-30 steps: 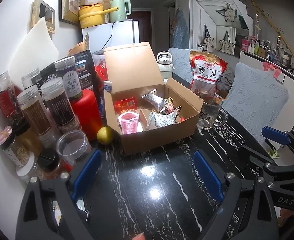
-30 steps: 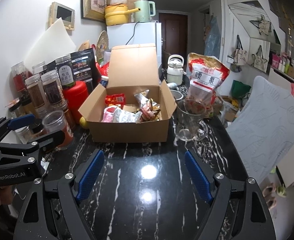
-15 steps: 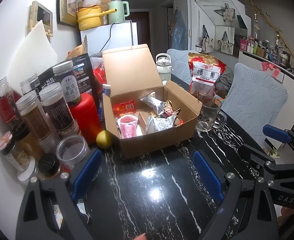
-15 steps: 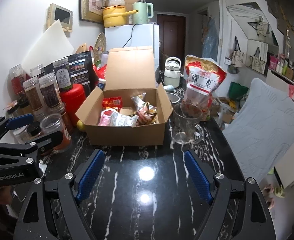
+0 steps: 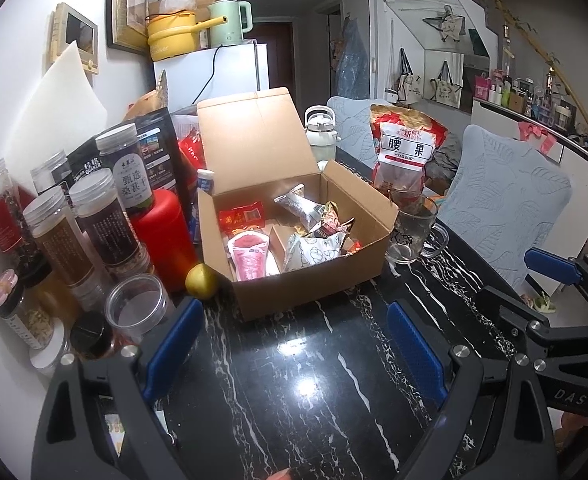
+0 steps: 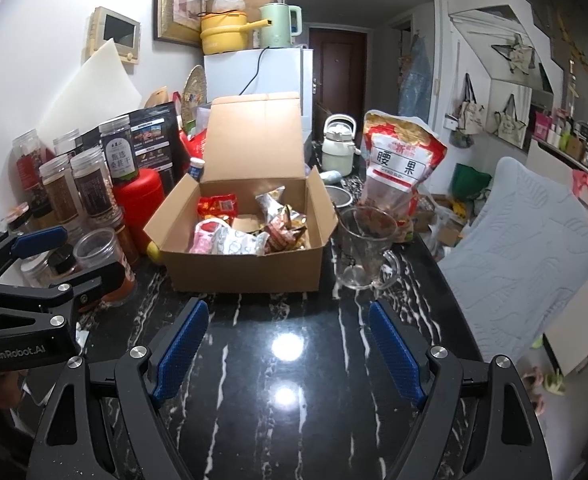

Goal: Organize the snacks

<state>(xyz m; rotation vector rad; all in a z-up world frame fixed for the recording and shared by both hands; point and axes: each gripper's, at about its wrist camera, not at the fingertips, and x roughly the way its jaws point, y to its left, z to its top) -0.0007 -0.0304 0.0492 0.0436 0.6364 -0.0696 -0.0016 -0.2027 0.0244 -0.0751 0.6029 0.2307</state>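
Black marble with white veins makes the table [image 6: 294, 360], and nearest to both cameras this surface is bare and shiny. Over it the left gripper [image 5: 294, 344] hangs with its blue pads spread wide and nothing between them; the right gripper [image 6: 289, 344] is the same, released and empty. Both point toward the cardboard box [image 6: 245, 268], which stands a little further on the table with its lid raised upright at the back.

Inside the box lie several snack packets: a pink pouch [image 5: 249, 252] near the front wall, a white patterned packet [image 5: 314, 250] just beside it, a red packet [image 5: 241, 216] at the back left, and a silver one [image 5: 298, 206] tilted in the middle. So many snacks already lie in the box. Outside it, a large red bag of cashews [image 6: 398, 164] stands behind a glass mug [image 6: 364, 246] on the right, and a small yellow fruit [image 5: 201, 282] touches the box corner on the left, near the jars [image 5: 93, 216].

This scene fits two stages: the packets may be gathered in the box with the lid waiting to close, or they may wait to be taken out and sorted. In either case the next move calls for a careful approach over the low front wall.
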